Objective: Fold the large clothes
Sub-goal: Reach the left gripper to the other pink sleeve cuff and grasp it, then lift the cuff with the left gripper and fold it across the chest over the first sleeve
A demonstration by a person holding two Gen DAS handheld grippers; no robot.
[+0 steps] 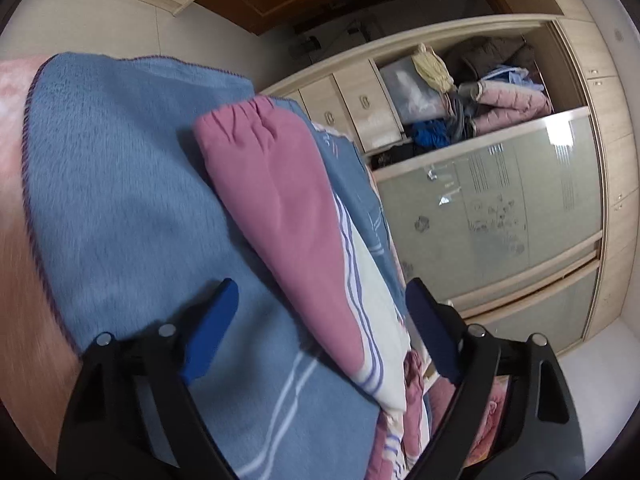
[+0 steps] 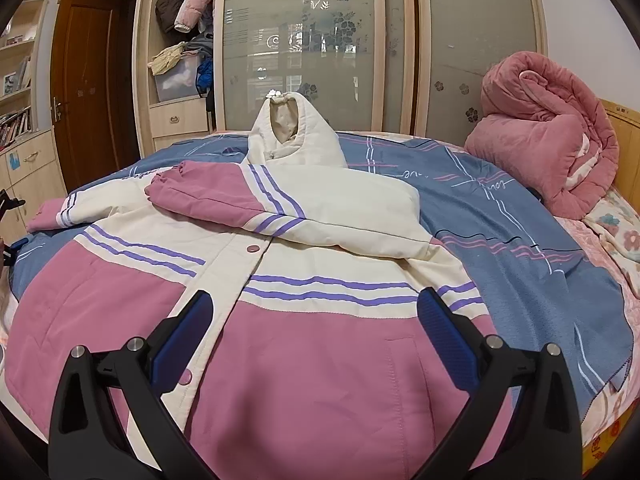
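The jacket (image 2: 280, 320) lay spread front-up on the blue blanket (image 2: 520, 240) of the bed, and you had one sleeve (image 2: 224, 196) already folded across its chest. The other sleeve (image 1: 276, 184) was still stretched out to the side. Your left hand-held gripper (image 1: 320, 328) was above that sleeve with jaws apart, holding nothing. Your right hand-held gripper (image 2: 312, 328) hovered over the hem, also apart and empty. The body folds were not yet done.

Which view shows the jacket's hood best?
The right wrist view: the cream hood stands upright at the jacket's far end, fully visible. The left wrist view shows only a pink sleeve; no hood.
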